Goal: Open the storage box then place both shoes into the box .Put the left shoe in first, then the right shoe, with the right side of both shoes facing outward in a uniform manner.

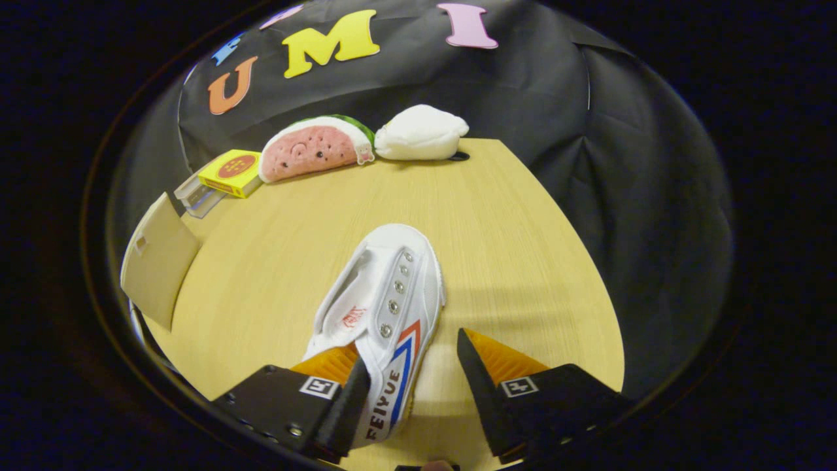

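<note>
A white canvas shoe (399,275) with red and blue side stripes and metal eyelets lies on the wooden table (510,248), toe pointing away from me. My gripper (410,350) is open around the shoe's heel end. One finger (346,399) sits at the shoe's opening, against the inner side of its striped wall. The other finger (480,379) stands apart from the outside of that wall, with bare table showing in the gap. A beige panel (157,261), perhaps the storage box's lid, stands at the table's near left edge.
Along the far edge of the table lie a watermelon-slice plush (314,147), a white plush (422,133), a yellow carton (232,171) and a clear plastic case (196,193). Bare tabletop stretches to the right of the shoe.
</note>
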`<state>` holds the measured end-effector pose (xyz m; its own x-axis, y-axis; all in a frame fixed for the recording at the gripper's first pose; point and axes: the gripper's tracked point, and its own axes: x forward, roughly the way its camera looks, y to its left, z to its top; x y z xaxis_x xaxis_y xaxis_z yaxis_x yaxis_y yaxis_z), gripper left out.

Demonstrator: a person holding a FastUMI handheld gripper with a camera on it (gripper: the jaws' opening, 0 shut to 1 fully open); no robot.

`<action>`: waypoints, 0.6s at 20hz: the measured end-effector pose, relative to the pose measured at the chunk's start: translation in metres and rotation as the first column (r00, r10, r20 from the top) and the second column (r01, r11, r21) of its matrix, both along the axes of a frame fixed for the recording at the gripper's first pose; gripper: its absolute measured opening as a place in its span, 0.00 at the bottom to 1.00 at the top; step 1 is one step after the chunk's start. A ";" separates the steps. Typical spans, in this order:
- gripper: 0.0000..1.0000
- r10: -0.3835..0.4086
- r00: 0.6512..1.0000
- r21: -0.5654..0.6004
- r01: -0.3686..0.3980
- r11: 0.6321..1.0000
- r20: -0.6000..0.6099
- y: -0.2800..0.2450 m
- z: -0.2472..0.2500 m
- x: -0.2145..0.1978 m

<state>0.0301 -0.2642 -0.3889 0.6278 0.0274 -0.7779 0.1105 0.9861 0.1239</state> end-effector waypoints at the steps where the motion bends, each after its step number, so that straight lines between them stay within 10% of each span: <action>1: 0.61 -0.005 1.000 0.008 0.005 1.000 -0.018 0.004 0.000 -0.002; 5: 0.00 -0.101 0.992 -0.029 0.099 0.995 -0.074 -0.012 0.001 -0.004; 12: 0.00 -0.197 0.971 0.160 0.218 0.963 -0.138 0.037 0.040 -0.026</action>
